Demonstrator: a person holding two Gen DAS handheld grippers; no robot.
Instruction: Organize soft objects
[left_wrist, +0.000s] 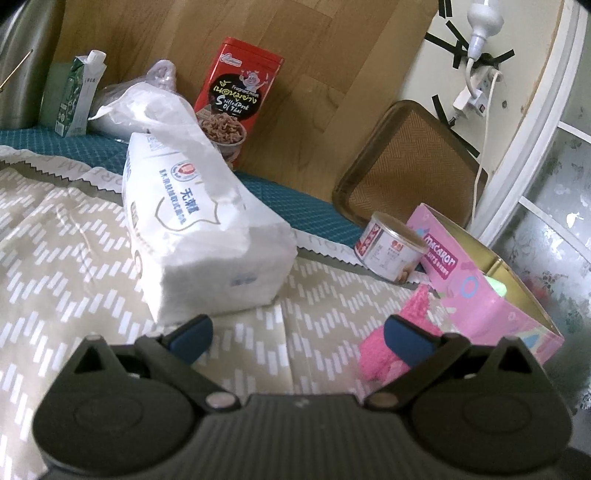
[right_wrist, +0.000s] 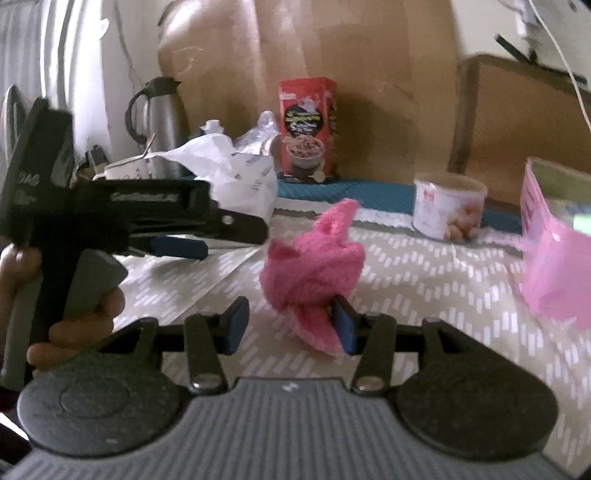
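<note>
A fuzzy pink cloth (right_wrist: 314, 266) is bunched up on the patterned tablecloth, and its lower end rests against the right pad of my right gripper (right_wrist: 291, 326). The left pad stands apart from it, so the jaws are open. In the left wrist view the pink cloth (left_wrist: 384, 354) lies just behind the right finger of my left gripper (left_wrist: 297, 334), which is open and holds nothing. A person's hand holds that left gripper (right_wrist: 229, 236), seen side-on at the left. A white tissue pack (left_wrist: 207, 229) lies ahead of it. An open pink tin box (left_wrist: 480, 295) holds something green.
A small can (left_wrist: 391, 247) sits beside the pink box. A red tin (left_wrist: 236, 96), a milk carton (left_wrist: 74, 96) and a crumpled bag stand along the wooden back panel. A steel kettle (right_wrist: 162, 125) is at the far left, and a woven tray (left_wrist: 406, 166) leans at the back right.
</note>
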